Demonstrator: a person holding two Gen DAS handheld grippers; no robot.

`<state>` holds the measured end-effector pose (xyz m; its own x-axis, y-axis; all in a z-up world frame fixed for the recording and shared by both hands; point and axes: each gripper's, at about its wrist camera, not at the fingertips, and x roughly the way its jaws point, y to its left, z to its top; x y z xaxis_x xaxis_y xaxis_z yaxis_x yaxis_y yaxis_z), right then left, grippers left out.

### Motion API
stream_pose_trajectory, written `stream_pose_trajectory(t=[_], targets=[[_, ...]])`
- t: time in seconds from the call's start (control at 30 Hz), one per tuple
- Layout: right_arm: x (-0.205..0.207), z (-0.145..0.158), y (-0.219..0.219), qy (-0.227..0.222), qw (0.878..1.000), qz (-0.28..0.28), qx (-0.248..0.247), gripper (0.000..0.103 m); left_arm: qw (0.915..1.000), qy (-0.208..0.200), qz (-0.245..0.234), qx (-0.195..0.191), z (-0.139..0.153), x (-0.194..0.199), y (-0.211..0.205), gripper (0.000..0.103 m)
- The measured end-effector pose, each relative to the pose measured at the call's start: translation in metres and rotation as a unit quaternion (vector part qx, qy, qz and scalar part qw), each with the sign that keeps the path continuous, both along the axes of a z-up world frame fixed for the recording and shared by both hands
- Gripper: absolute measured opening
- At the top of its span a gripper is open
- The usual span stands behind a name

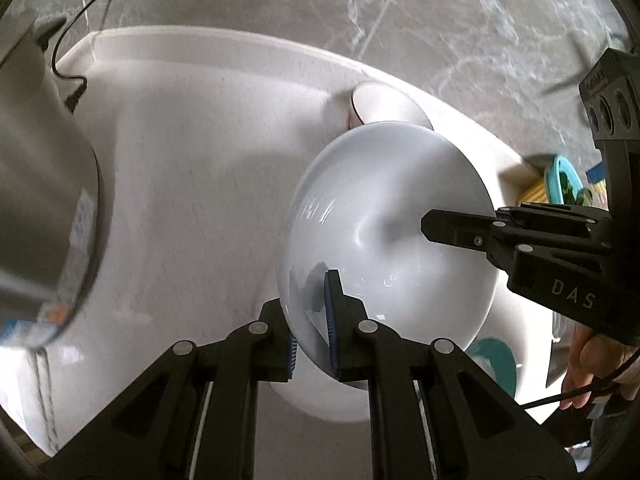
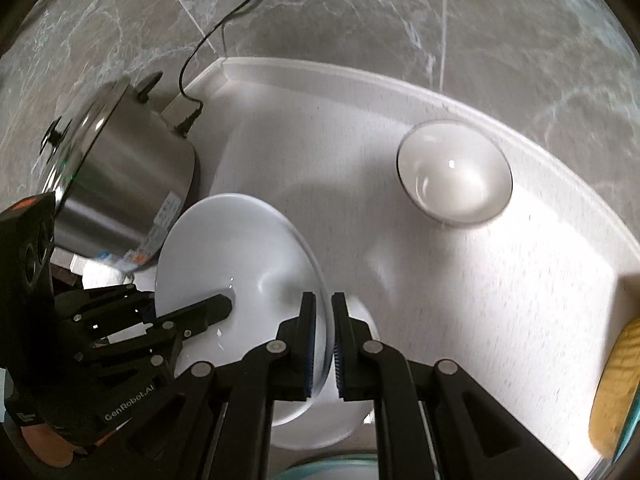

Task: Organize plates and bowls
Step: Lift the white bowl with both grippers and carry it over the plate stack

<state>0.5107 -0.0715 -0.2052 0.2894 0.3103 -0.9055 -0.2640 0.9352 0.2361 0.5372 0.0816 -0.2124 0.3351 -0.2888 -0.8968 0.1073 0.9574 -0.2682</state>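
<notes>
A large white bowl (image 1: pixel 384 216) is held tilted above the white counter (image 1: pixel 192 184). My left gripper (image 1: pixel 312 312) is shut on its near rim, one finger inside and one outside. My right gripper (image 2: pixel 323 344) is shut on the opposite rim of the same bowl (image 2: pixel 232 252). Each gripper shows in the other's view: the right one (image 1: pixel 460 228) at the right, the left one (image 2: pixel 200 316) at the lower left. A second white dish (image 2: pixel 352 392) lies on the counter under the bowl. A smaller clear-rimmed bowl (image 2: pixel 456 172) sits at the back of the counter, half hidden in the left wrist view (image 1: pixel 380 104).
A steel pot (image 2: pixel 124 160) with a lid and black cable stands at the counter's left. A marble wall (image 2: pixel 400 12) runs behind. A yellow cloth (image 2: pixel 616 388) and a teal item (image 1: pixel 560 180) lie at the counter's right edge. A teal plate (image 1: pixel 496 360) sits near the front.
</notes>
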Motion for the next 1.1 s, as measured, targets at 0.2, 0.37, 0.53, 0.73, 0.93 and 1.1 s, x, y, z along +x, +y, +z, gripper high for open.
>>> stream_pose_trajectory(t=[0.2, 0.37, 0.53, 0.73, 0.93, 1.1], targets=[[-0.023, -0.02, -0.007, 0.022, 1.0, -0.005, 0.004, 0.01, 0.9998, 0.018, -0.004, 0.005, -0.019, -0.031, -0.014, 0.01], [-0.031, -0.036, -0.012, 0.034, 0.999, -0.014, 0.007, 0.01, 0.9996, 0.026, -0.004, 0.01, -0.034, -0.041, -0.021, 0.01], [-0.031, -0.051, -0.014, 0.044, 0.999, -0.022, 0.008, 0.01, 0.9991, 0.036, -0.006, 0.019, -0.054, -0.037, -0.022, 0.01], [-0.029, -0.067, -0.013, 0.057, 0.998, -0.027, 0.003, 0.01, 0.9985, 0.049, -0.007, 0.023, -0.071, -0.023, -0.026, 0.01], [-0.027, -0.072, -0.011, 0.057, 0.998, -0.024, -0.005, 0.01, 0.9984, 0.049, -0.007, 0.027, -0.079, -0.013, -0.023, 0.01], [-0.025, -0.074, -0.006, 0.056, 0.998, -0.016, -0.018, 0.01, 0.9982, 0.047, -0.008, 0.038, -0.082, -0.005, -0.024, 0.01]])
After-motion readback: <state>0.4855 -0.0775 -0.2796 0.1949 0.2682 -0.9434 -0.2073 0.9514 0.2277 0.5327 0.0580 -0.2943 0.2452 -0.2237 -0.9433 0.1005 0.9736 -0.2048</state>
